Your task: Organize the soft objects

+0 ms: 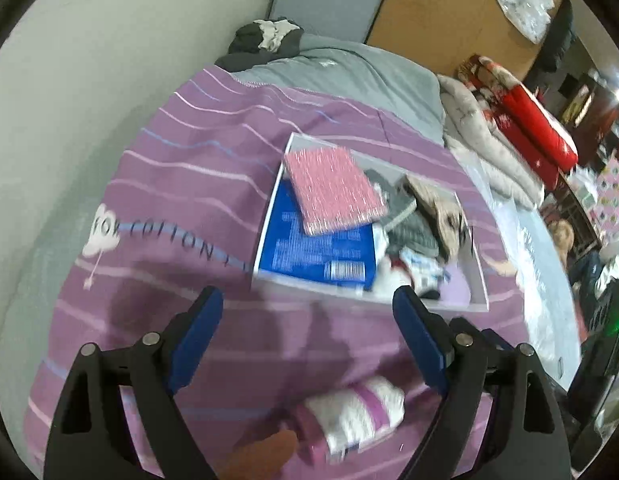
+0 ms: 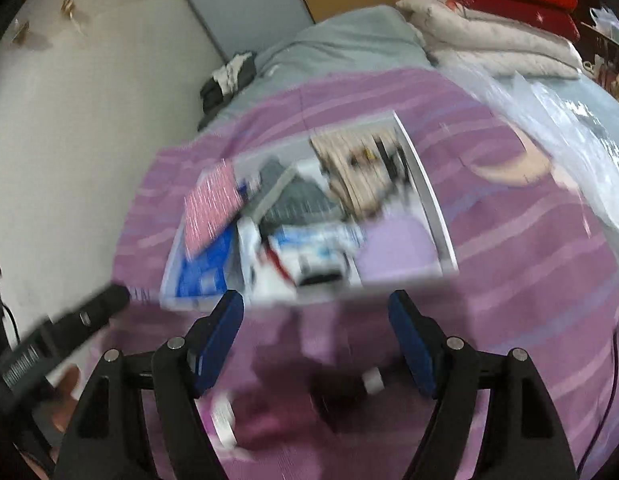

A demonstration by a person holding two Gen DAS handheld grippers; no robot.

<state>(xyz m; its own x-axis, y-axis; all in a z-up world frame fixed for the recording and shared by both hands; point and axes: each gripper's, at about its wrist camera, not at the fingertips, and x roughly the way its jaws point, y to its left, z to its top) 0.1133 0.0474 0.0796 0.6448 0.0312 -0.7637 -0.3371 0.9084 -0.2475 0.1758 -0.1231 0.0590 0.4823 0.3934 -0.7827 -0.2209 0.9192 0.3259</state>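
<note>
A white shallow box (image 1: 265, 224) lies on the purple striped bedspread (image 1: 181, 184). It holds a pink speckled cloth (image 1: 333, 190) over a blue packet (image 1: 309, 252), grey clothes (image 1: 409, 228), a beige item (image 1: 437, 204) and small white pieces. My left gripper (image 1: 309, 312) is open and empty, just short of the box's near edge. A white and purple folded cloth (image 1: 357, 412) lies under it. In the blurred right wrist view, my right gripper (image 2: 315, 312) is open and empty at the near edge of the box (image 2: 429, 200); the left gripper's finger (image 2: 89, 312) shows at the left.
A grey quilt (image 1: 349, 68) and dark clothes (image 1: 265, 40) lie at the bed's far end by the wall. Folded beige and red blankets (image 1: 521, 128) are stacked at the right. Clear plastic (image 2: 549, 120) lies to the right of the box. Small items (image 2: 373, 380) lie between my right fingers.
</note>
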